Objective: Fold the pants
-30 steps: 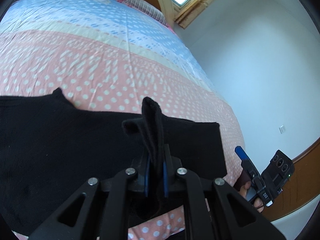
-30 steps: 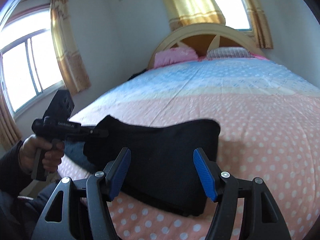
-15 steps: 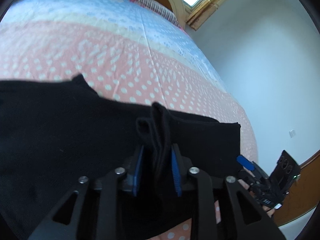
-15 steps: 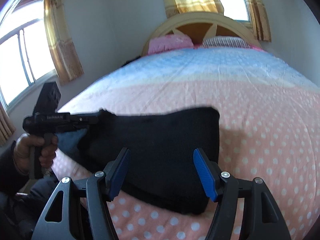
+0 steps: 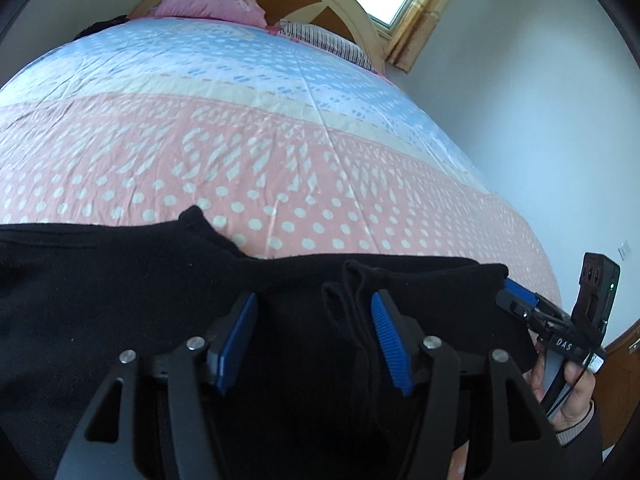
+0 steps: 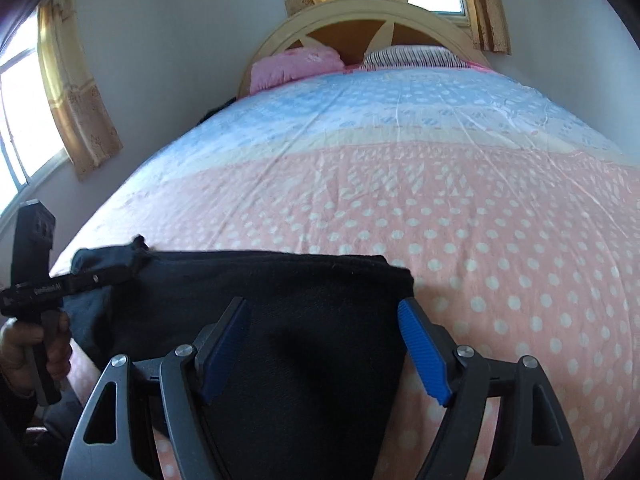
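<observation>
Left wrist view: the left gripper [image 5: 316, 338] hovers low over the black pants [image 5: 120, 300], which lie across the near end of the bed [image 5: 280, 152]. Its jaws are spread, with a raised ridge of the fabric standing between them near the right pad, pinched by neither. At the right edge, the right gripper [image 5: 510, 300] reaches in level toward the pants' corner, held in the person's right hand [image 5: 568, 388]; whether its tips touch the cloth cannot be told.

Right wrist view: the right gripper [image 6: 324, 344] points up the bed, jaws spread wide over the pants' [image 6: 280, 300] folded edge, gripping nothing. At the left, the left gripper [image 6: 134, 262] lies level at the garment's far corner, held in the left hand [image 6: 32, 348].
</observation>
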`<state>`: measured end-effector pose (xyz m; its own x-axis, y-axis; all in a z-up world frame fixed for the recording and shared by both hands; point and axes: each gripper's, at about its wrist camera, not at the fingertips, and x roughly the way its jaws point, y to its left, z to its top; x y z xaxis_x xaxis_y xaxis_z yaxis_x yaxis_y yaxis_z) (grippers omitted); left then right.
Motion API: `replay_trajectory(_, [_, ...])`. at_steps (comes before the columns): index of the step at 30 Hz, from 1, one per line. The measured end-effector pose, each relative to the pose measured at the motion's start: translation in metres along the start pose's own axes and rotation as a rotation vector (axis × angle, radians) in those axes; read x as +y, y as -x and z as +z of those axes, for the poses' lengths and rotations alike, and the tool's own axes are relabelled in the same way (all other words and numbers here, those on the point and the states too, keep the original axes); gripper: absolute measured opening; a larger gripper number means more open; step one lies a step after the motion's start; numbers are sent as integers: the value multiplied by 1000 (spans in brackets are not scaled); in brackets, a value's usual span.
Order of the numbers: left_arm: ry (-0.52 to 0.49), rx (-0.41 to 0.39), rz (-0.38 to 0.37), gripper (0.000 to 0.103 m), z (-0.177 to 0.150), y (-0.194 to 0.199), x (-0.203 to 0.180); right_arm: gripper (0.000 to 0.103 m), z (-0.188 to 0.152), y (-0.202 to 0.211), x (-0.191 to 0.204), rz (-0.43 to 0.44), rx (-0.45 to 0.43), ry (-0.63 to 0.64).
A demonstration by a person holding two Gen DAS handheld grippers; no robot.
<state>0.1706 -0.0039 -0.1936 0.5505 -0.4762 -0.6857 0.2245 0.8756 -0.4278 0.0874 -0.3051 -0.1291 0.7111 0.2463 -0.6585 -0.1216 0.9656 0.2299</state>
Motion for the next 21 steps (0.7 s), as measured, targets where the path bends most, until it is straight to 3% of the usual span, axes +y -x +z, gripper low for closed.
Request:
replay_trajectory(5, [7, 6, -43, 70, -14, 22, -2, 77, -7, 34, 40, 166, -76, 54])
replay_trajectory(9, [-32, 16, -46, 74, -33, 30, -8, 77, -27, 23, 84, 334, 9, 156])
replay_trajectory(13, [-114, -2, 10, 74, -42, 26, -15, 77, -53, -10, 107, 282, 165, 245])
replay_trajectory(17, [-203, -3, 61, 74, -48, 27, -24, 77, -57, 0, 112, 283, 125, 291])
replay_trajectory(19, [-191, -6, 48, 74, -45, 37, -16, 77, -57, 11, 109, 340, 87, 270])
replay_trajectory(21, [-176, -34, 71, 74, -40, 54, -4, 77, -57, 16, 111, 342, 63, 273])
